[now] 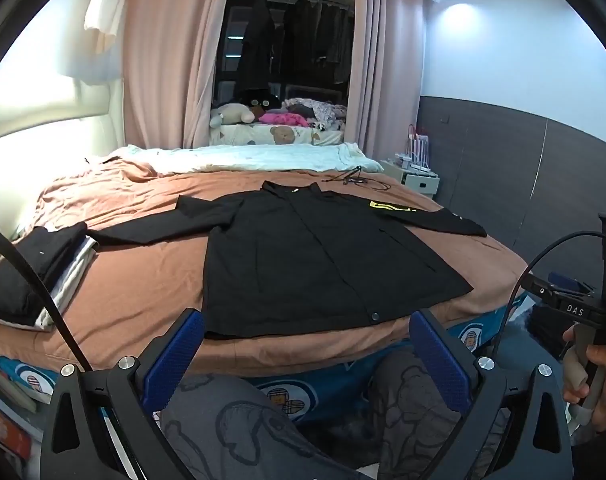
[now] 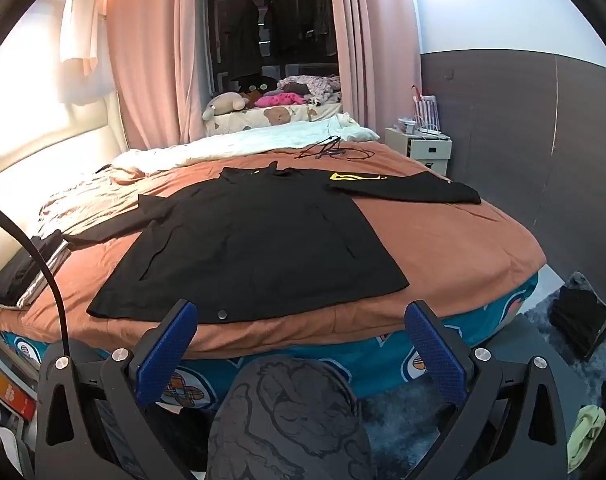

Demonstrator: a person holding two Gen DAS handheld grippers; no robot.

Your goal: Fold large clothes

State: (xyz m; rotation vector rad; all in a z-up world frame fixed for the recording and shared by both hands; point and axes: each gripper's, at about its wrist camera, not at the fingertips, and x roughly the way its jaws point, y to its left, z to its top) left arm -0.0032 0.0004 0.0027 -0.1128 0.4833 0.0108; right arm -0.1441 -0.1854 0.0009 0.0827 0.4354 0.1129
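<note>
Blue-padded and spread wide, the left tongs (image 1: 307, 334) hang empty short of the bed edge, nothing between the pads. Right tongs (image 2: 301, 326), same story: gaping, touching nothing. Just ahead of both, the black shirt (image 1: 303, 256) lies flat on the brown bedspread (image 1: 135, 304), hem nearest, collar farthest, so its long axis runs straight away from the tongs, sleeves flung out to either side. The left tongs face the hem's middle; the right tongs sit toward its right corner. Off to the left, a stack of folded clothes (image 1: 35, 264).
</note>
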